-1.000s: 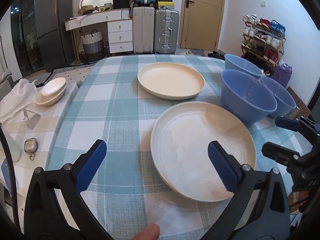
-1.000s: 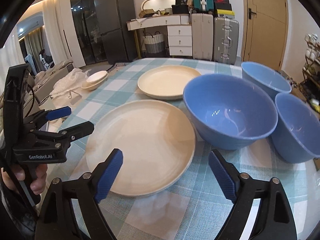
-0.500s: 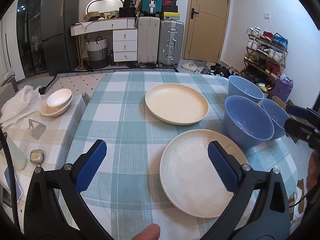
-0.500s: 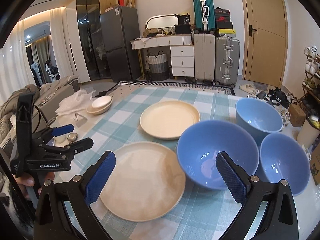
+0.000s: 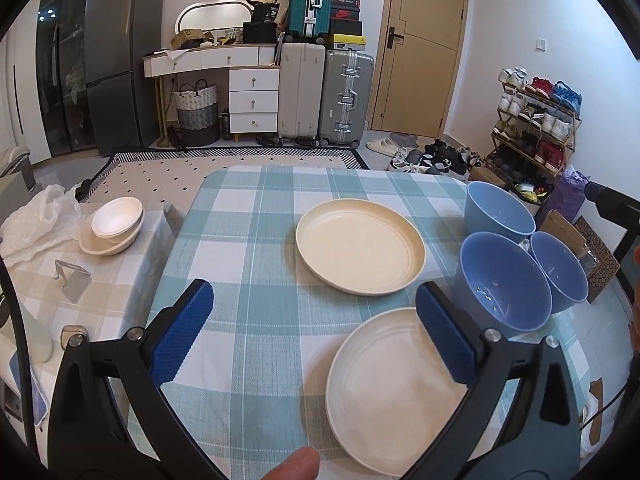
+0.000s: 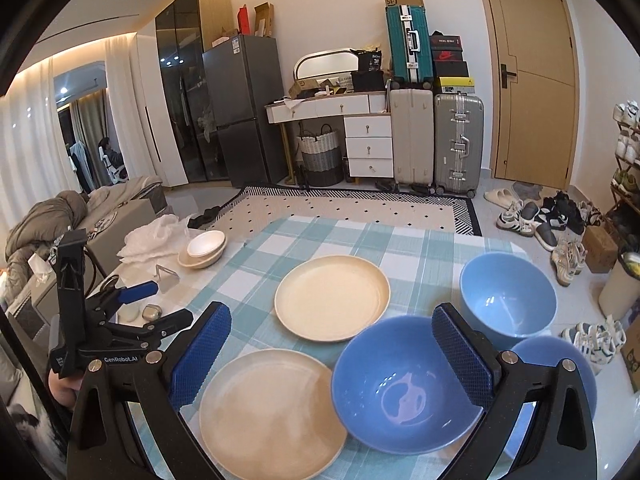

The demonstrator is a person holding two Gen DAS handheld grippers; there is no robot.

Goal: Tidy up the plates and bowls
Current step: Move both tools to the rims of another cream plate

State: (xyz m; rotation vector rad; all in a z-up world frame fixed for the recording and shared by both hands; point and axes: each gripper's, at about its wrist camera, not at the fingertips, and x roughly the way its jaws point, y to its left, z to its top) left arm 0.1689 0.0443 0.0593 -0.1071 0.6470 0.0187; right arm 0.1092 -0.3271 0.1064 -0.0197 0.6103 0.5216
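Observation:
Two cream plates lie on the checked tablecloth: a near plate [image 5: 396, 392] [image 6: 272, 416] and a far plate [image 5: 360, 256] [image 6: 332, 298]. Three blue bowls stand to their right: a near bowl [image 5: 504, 280] [image 6: 404, 388], a far bowl [image 5: 498, 210] [image 6: 508, 294] and a right bowl [image 5: 560, 266] [image 6: 560, 360]. My left gripper [image 5: 312, 334] is open and empty, held high above the table's near side. My right gripper [image 6: 332, 354] is open and empty above the near bowl. The left gripper also shows in the right wrist view [image 6: 152, 308].
A lower side table [image 5: 120, 280] with a beige checked cloth stands left; it holds stacked white bowls [image 5: 114, 226] [image 6: 204, 250], a white plastic bag [image 5: 40, 216] and a small metal stand [image 5: 72, 284]. Suitcases, drawers, a fridge and a shoe rack stand beyond the table.
Both grippers have risen and pulled back from the table, so plates and bowls look smaller and lower. Both stay open. No dish has moved.

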